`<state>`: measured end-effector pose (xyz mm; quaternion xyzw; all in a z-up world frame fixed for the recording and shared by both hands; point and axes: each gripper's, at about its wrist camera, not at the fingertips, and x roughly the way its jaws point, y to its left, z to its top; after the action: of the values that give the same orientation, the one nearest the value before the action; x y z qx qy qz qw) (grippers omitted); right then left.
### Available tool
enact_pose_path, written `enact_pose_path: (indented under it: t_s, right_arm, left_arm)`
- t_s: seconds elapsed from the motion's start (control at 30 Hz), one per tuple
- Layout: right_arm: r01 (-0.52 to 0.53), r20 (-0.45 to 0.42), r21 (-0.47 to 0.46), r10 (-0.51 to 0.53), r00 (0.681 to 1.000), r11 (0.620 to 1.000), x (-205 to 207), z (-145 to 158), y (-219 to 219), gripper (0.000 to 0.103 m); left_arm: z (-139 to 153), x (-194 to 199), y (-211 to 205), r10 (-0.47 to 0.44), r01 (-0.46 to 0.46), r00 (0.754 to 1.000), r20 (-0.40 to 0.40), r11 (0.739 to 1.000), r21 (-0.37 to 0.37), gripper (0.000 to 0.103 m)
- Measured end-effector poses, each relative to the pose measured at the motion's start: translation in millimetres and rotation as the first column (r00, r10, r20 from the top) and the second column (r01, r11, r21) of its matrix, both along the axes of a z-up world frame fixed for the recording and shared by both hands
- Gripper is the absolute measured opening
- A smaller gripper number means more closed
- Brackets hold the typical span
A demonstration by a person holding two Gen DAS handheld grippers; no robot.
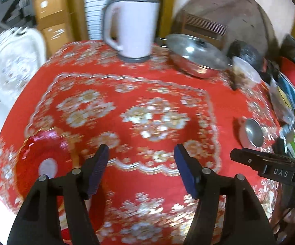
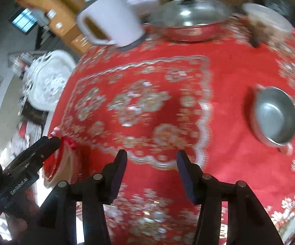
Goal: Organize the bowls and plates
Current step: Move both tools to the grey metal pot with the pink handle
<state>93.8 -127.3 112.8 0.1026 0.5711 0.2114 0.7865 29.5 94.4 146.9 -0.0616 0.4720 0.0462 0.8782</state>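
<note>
1. Black arms with dark blue pads make up the left tool (image 1: 141, 153); its jaws stand wide apart with nothing between them, above the patterned cloth.
2. The right tool (image 2: 151, 159) is built the same and is likewise spread open and empty, hanging over the middle of the surface (image 2: 229, 77).
3. Just beside the left tool's left finger lies a red plate (image 1: 43, 153) with a pale round centre, flat on the cloth near the surface's left edge.
4. From the right wrist view the left tool shows at the lower left, its tip at the rim of that red plate; whether it touches the rim I cannot tell through the blur.
5. From the left wrist view the right tool's black body comes in at the right edge, just beside a small metal bowl (image 1: 252, 131).
6. That metal bowl (image 2: 274, 116) sits upright and empty toward the surface's right side, well apart from the red plate.
7. Further back stand a white kettle (image 1: 131, 26) with a grey lid and base, and to its right a steel pan (image 1: 198, 57) under a shiny lid.
8. Right of the pan is a clear lidded container (image 1: 246, 69) with something brown inside.
9. Off the left edge stands a white chair (image 1: 10, 61).
</note>
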Motion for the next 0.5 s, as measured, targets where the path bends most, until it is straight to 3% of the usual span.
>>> enact_pose_path:
  t_s: [0.27, 0.5]
  right_arm:
    - [0.139, -0.013, -0.029, -0.139, 0.990, 0.990, 0, -10, -72, 0.053]
    - [0.222, 0.014, -0.099, -0.222, 0.975, 0.970, -3, -17, -108, 0.059]
  left_arm:
    - [-8, 32, -70, -0.132, 0.132, 0.991, -0.009, 0.991, -0.009, 0.065]
    - [-19, 48, -106, -0.173, 0.173, 0.985, -0.024, 0.985, -0.001, 0.065]
